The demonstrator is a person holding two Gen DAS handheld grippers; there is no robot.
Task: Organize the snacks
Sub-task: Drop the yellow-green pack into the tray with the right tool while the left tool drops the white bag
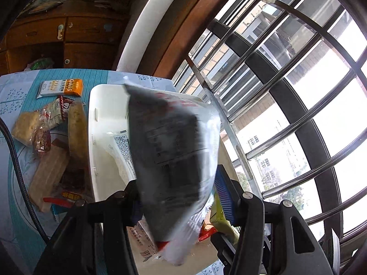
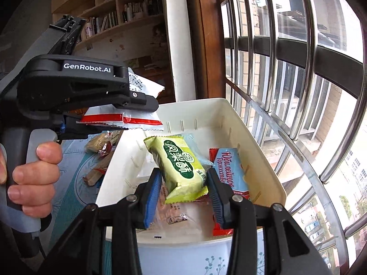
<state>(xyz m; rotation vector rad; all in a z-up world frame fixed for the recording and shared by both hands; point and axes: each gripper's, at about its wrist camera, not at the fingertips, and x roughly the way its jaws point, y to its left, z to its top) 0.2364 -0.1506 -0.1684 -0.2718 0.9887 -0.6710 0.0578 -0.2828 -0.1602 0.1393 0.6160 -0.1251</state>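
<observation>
Left hand-held gripper (image 1: 181, 202) clamped on white-and-red snack packet (image 1: 174, 151), right hand-held gripper (image 2: 183, 190) gripping green pastry packet (image 2: 181, 167), both above white bin (image 2: 263, 160)

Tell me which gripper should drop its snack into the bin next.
Probably the right. The right gripper holds the green packet directly over the white bin, above snacks already inside. The left gripper holds its red-and-white packet near the bin's left rim, over the table edge.

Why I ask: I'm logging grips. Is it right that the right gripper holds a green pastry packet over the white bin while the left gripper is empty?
Not quite. The left gripper isn't empty: the right wrist view shows its fingers clamping a white-and-red snack packet. The rest holds.
</observation>
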